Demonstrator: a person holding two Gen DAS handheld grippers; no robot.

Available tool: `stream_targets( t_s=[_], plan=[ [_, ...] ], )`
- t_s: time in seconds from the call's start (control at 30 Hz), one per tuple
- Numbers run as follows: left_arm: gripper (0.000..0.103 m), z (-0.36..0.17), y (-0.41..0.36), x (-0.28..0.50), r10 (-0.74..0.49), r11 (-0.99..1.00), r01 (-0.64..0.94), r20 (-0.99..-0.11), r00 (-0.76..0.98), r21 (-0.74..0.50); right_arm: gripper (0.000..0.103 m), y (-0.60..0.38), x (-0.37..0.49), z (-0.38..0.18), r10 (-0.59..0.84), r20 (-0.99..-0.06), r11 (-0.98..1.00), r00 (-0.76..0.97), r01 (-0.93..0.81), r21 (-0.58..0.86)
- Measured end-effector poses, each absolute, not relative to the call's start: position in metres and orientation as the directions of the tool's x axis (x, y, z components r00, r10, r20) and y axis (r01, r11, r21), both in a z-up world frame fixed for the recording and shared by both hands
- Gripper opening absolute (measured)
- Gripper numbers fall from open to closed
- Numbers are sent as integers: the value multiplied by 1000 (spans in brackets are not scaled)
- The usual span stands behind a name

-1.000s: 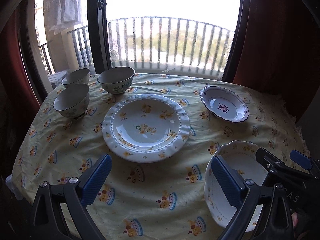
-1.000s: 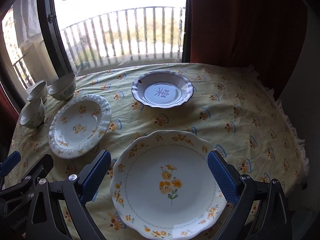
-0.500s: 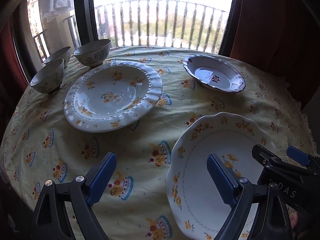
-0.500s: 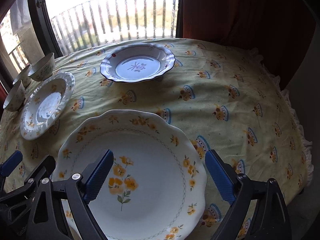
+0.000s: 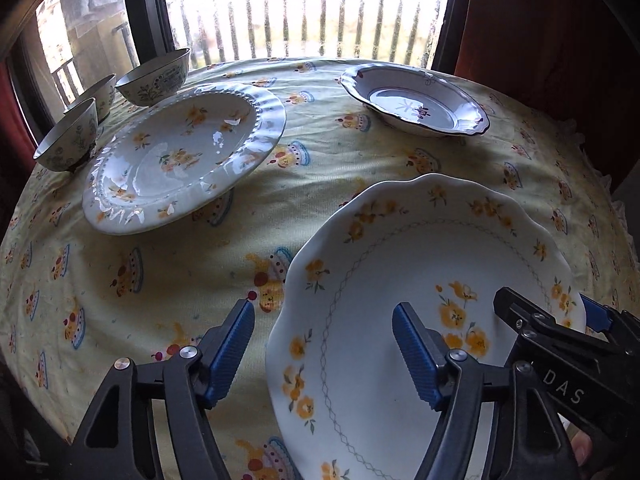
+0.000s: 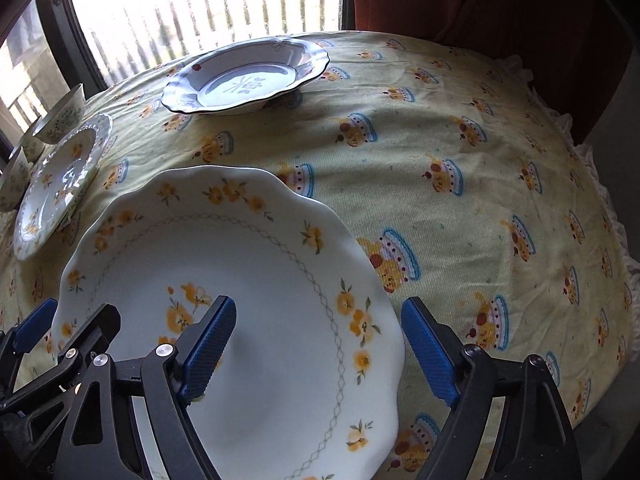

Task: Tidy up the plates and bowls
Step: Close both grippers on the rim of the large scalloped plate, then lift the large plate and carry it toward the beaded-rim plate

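A large white plate with yellow flowers lies at the table's near edge. My left gripper is open and straddles its left rim, one finger outside, one over the plate. My right gripper is open and straddles its right rim the same way. A ribbed floral plate lies left of centre. A blue-rimmed dish sits at the back. Three small bowls stand at the far left.
The round table has a yellow patterned cloth. A window with a balcony railing is behind it, and a dark red curtain hangs at the right.
Both grippers have moved down and forward, close to the table. They now straddle opposite rims of the large flowered plate. Both stay open.
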State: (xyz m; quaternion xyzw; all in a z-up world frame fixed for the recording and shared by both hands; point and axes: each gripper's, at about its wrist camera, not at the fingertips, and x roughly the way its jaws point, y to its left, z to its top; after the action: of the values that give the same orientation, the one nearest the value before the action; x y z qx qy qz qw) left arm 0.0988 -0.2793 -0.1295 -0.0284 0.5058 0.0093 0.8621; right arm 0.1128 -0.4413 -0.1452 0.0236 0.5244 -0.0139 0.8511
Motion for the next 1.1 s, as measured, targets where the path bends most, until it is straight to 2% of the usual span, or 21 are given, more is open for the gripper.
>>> stream_targets(
  t_s=[0.07, 0.23, 0.67, 1.1],
  plan=[
    [64, -132, -280, 103, -14, 998, -52, -885, 465, -44, 83, -441, 115, -148, 21, -897, 999, 442, 33, 40],
    [59, -131, -285, 103, 10, 997, -67, -886, 463, -24, 82, -439, 120, -149, 36, -894, 999, 446, 12, 46],
    [58, -127, -286, 107, 56, 993, -115, -903, 425, 7, 79, -438, 121, -149, 43, -903, 999, 429, -11, 43],
    [58, -121, -270, 93, 49, 990, -140, -919, 391, -7, 76, -422, 115, -142, 36, -910, 999, 412, -43, 20]
  ],
)
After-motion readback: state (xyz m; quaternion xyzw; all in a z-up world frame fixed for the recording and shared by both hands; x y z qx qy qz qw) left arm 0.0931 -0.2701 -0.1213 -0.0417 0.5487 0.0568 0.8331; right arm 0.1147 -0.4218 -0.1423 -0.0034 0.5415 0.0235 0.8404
